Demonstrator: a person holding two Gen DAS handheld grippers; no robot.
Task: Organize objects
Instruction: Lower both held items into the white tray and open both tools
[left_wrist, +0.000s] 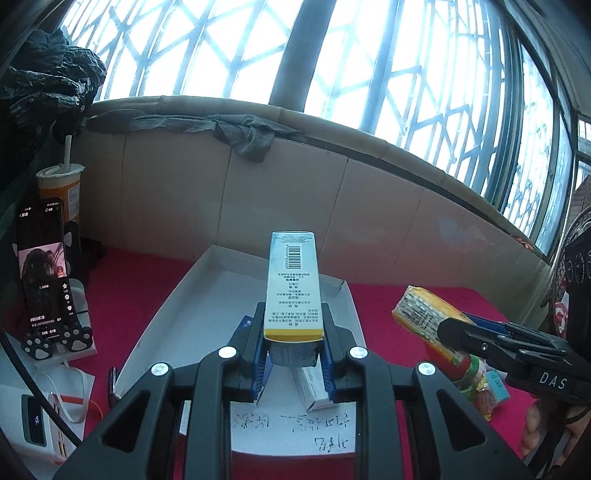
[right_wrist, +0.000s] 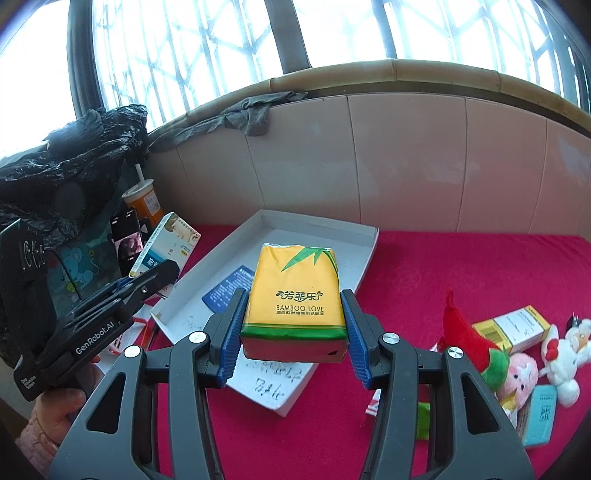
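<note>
Tissue pack (right_wrist: 295, 295) clamped in right gripper (right_wrist: 294, 332), tilted downward.

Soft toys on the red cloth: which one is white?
The rightmost toy, white with a red bow. The red toy and the pink toy lie to its left.

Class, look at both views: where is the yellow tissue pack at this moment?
The yellow tissue pack is clamped in the right gripper, held above the near end of the white tray; in the left wrist view it shows at the right.
</note>
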